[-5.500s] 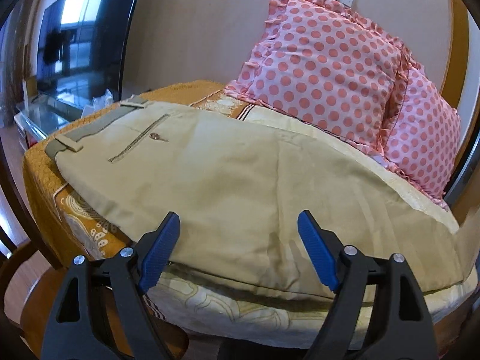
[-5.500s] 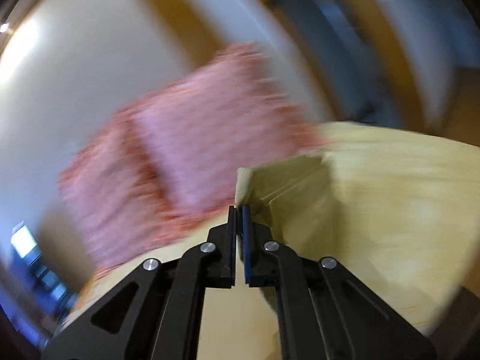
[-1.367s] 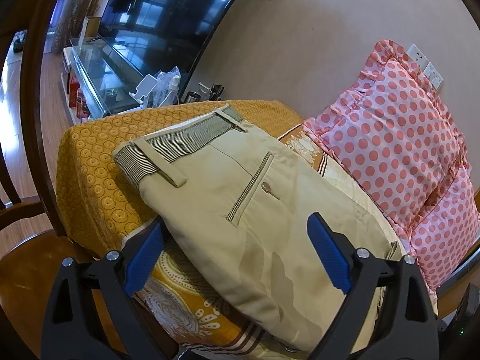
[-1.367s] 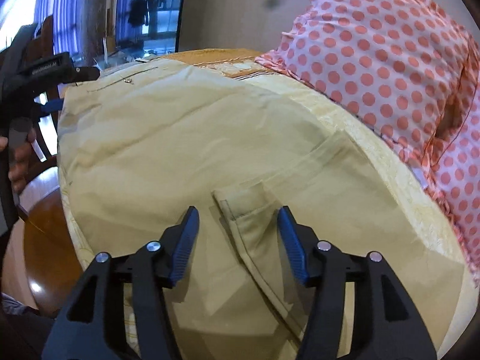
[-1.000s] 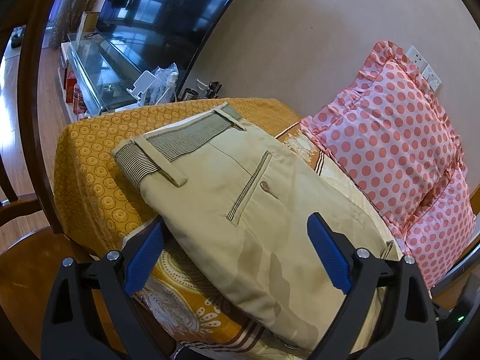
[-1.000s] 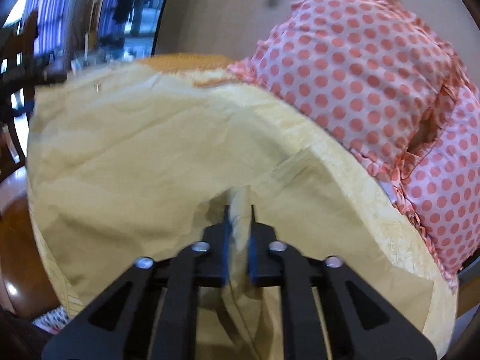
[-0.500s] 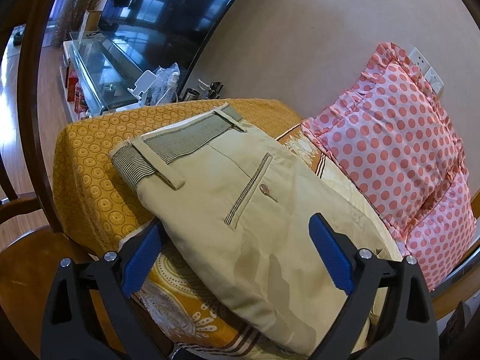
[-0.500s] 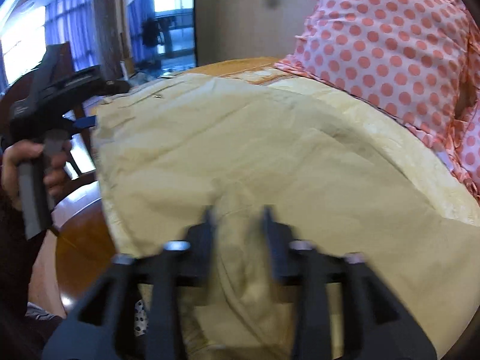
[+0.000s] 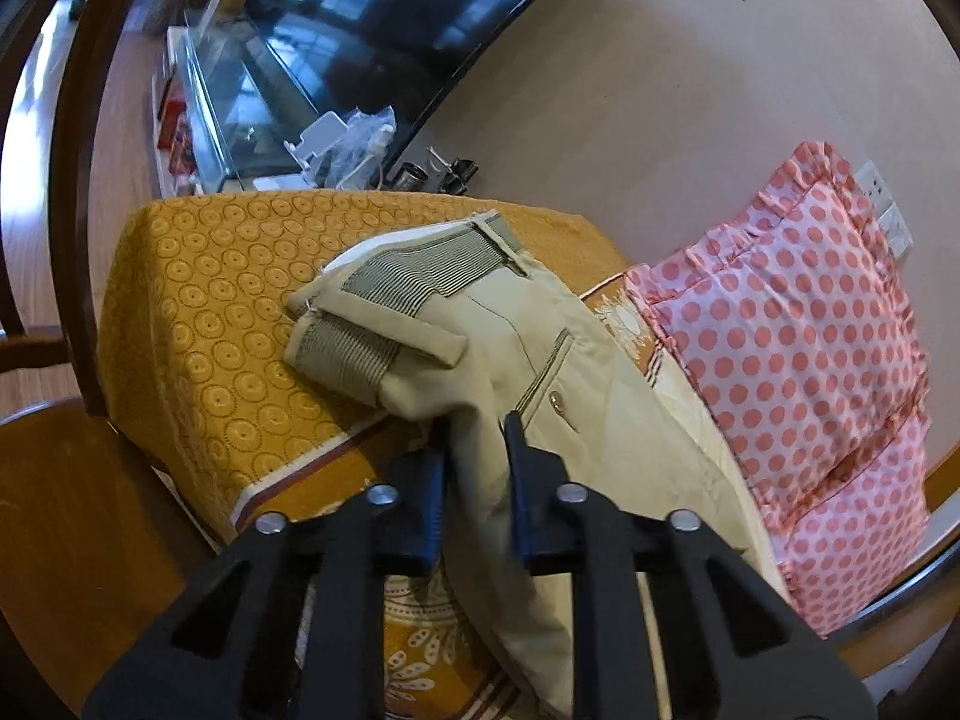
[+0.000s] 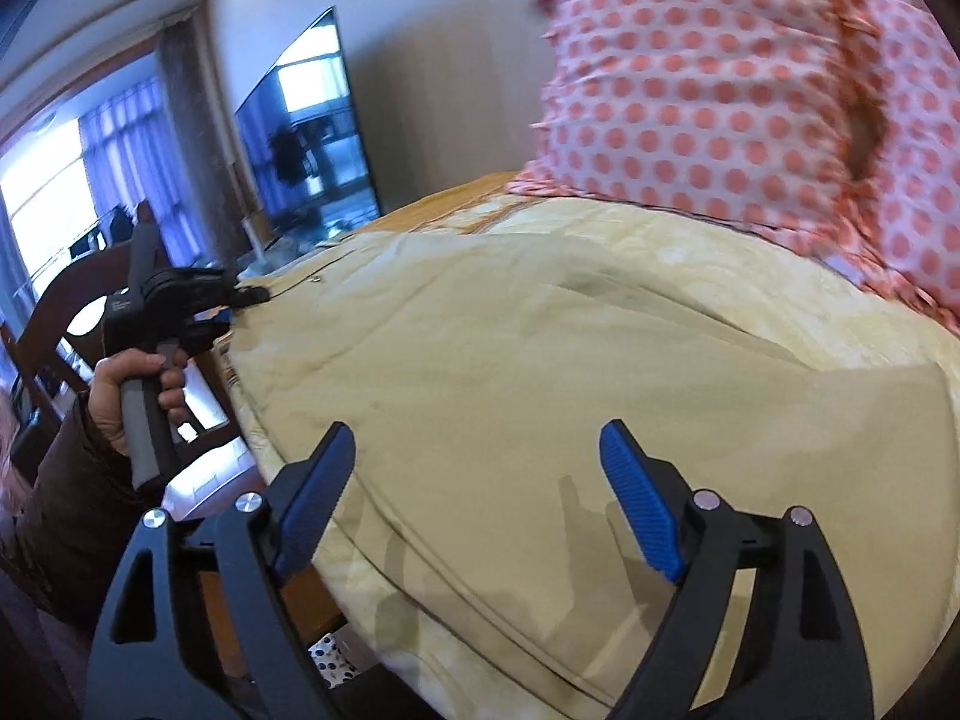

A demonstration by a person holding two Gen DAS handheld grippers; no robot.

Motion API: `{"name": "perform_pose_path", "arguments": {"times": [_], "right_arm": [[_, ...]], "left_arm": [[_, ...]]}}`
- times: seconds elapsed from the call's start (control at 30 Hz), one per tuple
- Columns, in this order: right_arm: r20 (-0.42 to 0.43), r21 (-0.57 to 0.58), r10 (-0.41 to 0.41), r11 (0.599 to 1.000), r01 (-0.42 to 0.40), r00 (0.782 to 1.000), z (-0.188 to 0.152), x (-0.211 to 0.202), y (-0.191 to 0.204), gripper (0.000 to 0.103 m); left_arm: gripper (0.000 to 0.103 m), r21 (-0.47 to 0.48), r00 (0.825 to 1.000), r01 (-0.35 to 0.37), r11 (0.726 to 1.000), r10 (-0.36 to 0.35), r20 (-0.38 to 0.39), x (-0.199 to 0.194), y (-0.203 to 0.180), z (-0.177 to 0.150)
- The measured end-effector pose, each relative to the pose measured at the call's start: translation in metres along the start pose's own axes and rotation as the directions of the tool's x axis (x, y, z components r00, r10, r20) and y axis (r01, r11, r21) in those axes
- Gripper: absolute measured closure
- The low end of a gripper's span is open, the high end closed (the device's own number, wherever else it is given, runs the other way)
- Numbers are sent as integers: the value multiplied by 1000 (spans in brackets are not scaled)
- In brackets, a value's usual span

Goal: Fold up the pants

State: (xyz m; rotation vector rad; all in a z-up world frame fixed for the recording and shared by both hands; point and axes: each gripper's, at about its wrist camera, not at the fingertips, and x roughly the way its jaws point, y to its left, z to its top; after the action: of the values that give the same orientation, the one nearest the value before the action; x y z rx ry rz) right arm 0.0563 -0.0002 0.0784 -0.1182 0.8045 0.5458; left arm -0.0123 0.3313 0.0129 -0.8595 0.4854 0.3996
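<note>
Where the pants lie: as they are spread across the bed [image 10: 630, 228], the pants [image 10: 540, 372] run lengthwise from the waistband [image 9: 414, 276] at the left end toward the right.
Left gripper [image 9: 474, 480]: nearer the waistband; fingers closing, a bunched fold of the near edge pinched between them.
Right gripper [image 10: 474, 492]: fingers opening, nothing between them, hovering over flat cloth.
Cloth: smooth beige cotton, striped waistband lining, buttoned pocket.
Behind: dotted pink pillows [image 9: 798, 336].
</note>
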Motion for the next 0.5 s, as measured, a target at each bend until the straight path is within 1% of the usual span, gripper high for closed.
{"name": "perform_pose_path", "arguments": {"times": [0.07,0.17,0.23,0.33,0.4,0.47,0.5], "right_arm": [[12,24,-8,1000,8,1000,-3,-7,-11,19],[30,53,-18,998,16,999,-9,-17,-23,18],[37,65,-20,998,17,999,-12,-21,-27,18],[48,81,-18,997,14,999,-18,-26,-35,18],[66,92,-23,996,17,998,-21,-33,-40,18],[91,102,-39,994,29,995,-25,-43,-44,18],[107,113,-52,993,40,993,-26,-49,-48,18]], "left_arm": [[90,29,1000,3,1000,-3,5,-3,-5,2],[92,110,999,7,994,-12,48,-15,-26,2],[93,158,997,19,987,-30,70,-24,-42,1],[94,241,995,1,971,-24,94,-30,-68,-1],[94,343,994,13,939,-51,101,-36,-101,-8],[95,421,991,53,906,-101,92,-40,-132,-17],[95,478,987,75,875,-134,90,-44,-154,-25]]}}
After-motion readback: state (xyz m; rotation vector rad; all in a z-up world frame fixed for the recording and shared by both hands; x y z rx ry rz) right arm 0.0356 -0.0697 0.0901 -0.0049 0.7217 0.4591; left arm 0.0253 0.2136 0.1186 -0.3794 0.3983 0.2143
